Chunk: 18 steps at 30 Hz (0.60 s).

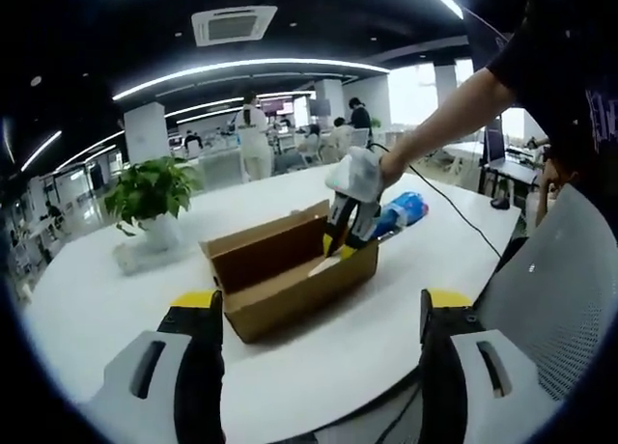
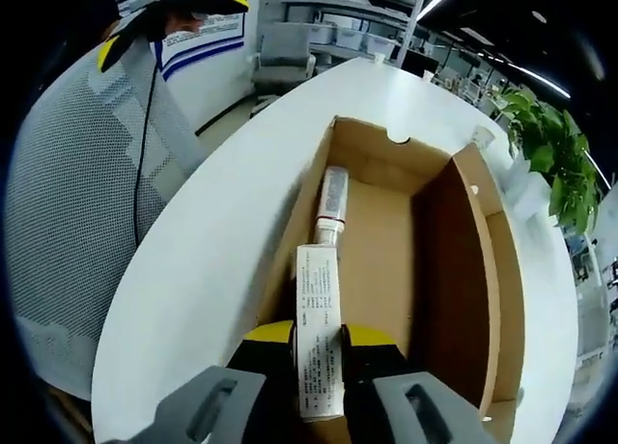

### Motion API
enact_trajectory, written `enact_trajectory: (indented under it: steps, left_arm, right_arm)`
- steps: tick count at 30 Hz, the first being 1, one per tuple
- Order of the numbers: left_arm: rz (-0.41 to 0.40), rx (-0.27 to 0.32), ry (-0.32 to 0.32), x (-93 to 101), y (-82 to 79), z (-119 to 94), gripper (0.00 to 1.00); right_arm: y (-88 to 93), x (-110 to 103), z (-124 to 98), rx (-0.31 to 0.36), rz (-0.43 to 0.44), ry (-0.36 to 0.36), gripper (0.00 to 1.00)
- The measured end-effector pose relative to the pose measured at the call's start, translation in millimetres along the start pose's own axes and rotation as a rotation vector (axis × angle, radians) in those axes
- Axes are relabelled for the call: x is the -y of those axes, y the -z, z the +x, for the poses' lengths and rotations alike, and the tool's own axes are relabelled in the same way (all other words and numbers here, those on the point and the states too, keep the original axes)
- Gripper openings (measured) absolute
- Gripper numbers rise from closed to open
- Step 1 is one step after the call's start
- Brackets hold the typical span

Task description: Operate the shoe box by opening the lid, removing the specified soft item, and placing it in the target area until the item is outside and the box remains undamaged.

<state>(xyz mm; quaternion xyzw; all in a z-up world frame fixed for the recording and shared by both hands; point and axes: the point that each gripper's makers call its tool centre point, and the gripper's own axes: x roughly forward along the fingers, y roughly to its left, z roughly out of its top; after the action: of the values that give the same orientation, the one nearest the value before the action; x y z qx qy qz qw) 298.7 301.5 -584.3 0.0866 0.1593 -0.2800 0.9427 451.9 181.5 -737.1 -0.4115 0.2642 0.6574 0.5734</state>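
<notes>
right gripper [image 2: 319, 352] pointed down into the open shoe box [image 2: 386, 241]; its yellow-tipped jaws were closed on the lower end of a white tube [image 2: 319, 338] with fine print. the tube ran lengthwise along the near wall of the box, cap end resting near the far corner on the cardboard floor. in the left gripper view the right gripper [image 1: 348, 241] was seen from outside, a person's hand [image 1: 362, 174] on top of it, arm stretched from the upper right, wrist bent downward so the jaws dipped over the box's far rim.

left gripper [image 1: 319, 333] hung low in front of the box [image 1: 285, 270], jaws spread wide with nothing between them, both tips short of the cardboard.

the box lid [image 2: 488, 261] stood up along one long side, leaving the inside open from above. box sat on a white table [image 1: 116, 309] with bare surface on all sides. a blue-and-white packet [image 1: 401, 212] lay just beyond the box beside the right gripper. a potted plant [image 1: 154, 198] stood well apart to the left. a grey mesh chair [image 1: 550, 290] was at the table's near edge, right.
</notes>
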Motion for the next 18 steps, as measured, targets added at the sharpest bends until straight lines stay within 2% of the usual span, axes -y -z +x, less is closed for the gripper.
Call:
enact_trajectory:
  steps: [7,11,13,18]
  left_arm:
    - [-0.007,-0.003,-0.004,-1.7,1.4,0,0.82]
    - [-0.011,-0.01,0.005,-0.3,3.1,1,0.82]
    - [-0.018,-0.02,0.018,1.5,5.5,2,0.79]
    - [-0.023,-0.011,0.004,-0.6,4.2,1,0.78]
  right_arm:
    - [-5.6,8,-12,0.01,-0.033,0.046,0.13]
    - [-11.3,14,-24,0.039,-0.023,0.069,0.13]
    - [-19.4,16,-32,0.078,0.008,0.076,0.13]
    - [-29.9,20,-48,0.119,0.023,0.105,0.13]
